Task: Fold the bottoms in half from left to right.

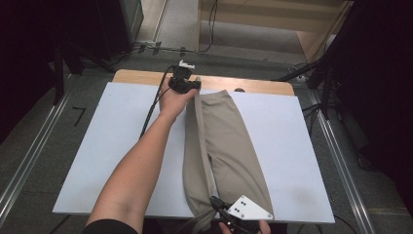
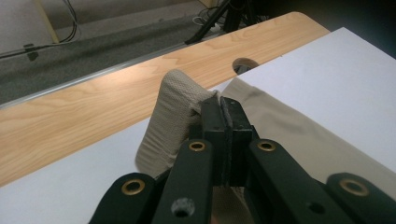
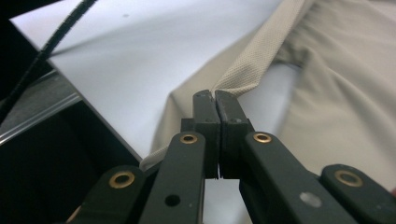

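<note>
White board [image 1: 117, 146] covers most of the wooden table [image 1: 141, 77] before us, and our beige garment [image 1: 229, 141] lies along its middle, running from the far edge to the near one. Our left gripper [image 1: 187, 84] pinches its far end tight; our right gripper [image 1: 221, 207] is clamped on its near edge.

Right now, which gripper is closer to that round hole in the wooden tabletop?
Left. The left gripper pinches the beige cloth beside the hole; the right gripper grips it at the table's near edge.
</note>
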Demonstrator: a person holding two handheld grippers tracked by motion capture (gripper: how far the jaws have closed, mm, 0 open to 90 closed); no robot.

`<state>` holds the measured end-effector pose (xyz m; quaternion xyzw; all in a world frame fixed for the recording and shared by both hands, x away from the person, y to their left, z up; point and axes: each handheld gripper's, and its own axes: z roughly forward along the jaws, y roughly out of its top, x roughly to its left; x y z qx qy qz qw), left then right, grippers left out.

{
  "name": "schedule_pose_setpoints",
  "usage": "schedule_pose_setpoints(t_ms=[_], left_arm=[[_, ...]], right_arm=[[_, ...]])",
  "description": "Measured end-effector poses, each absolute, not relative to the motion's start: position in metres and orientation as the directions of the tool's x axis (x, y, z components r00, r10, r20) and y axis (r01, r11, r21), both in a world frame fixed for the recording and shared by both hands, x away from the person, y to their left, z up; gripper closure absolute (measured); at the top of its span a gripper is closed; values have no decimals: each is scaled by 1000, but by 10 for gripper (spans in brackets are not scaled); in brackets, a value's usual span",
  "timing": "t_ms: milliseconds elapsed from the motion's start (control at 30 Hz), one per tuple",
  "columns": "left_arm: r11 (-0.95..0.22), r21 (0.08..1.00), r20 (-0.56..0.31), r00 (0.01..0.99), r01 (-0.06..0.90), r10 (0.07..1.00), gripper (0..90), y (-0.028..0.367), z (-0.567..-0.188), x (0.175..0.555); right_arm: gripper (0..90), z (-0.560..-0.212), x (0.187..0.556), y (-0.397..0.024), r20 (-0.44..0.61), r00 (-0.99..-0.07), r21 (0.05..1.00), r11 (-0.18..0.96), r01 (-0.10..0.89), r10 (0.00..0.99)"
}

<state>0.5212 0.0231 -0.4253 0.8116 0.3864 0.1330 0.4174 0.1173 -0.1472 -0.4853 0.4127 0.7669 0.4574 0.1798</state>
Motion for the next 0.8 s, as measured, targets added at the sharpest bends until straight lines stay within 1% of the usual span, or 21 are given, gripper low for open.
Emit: schedule_pose_setpoints(t_ms=[133,233,367,433,533,633,800], left_arm=[[-365,761,-112,663,536,740,900,8,-428,524],[-366,751,-125,663,549,738,900,-1,-430,526],[-393,745,-106,678,538,727,900,-15,-431,524],[-410,742,-93,688,530,720,900,-21,-430,524],[-405,746,-102,691,529,715,900,-28,-430,527],[-414,739,-103,697,531,710,900,-36,-432,531],[-424,746,-91,709,514,700,900,-57,-436,534]], right_arm=[[868,-486,112,-173,120,-565,841,219,495,816],[868,-488,107,-193,140,-523,836,182,517,840],[868,-488,103,-216,158,-482,836,144,530,862],[868,-488,101,-223,142,-473,833,153,531,869],[868,-490,99,-234,134,-458,819,161,550,879],[868,-493,98,-244,147,-411,803,134,581,900],[868,-494,102,-257,131,-336,793,105,601,933]])
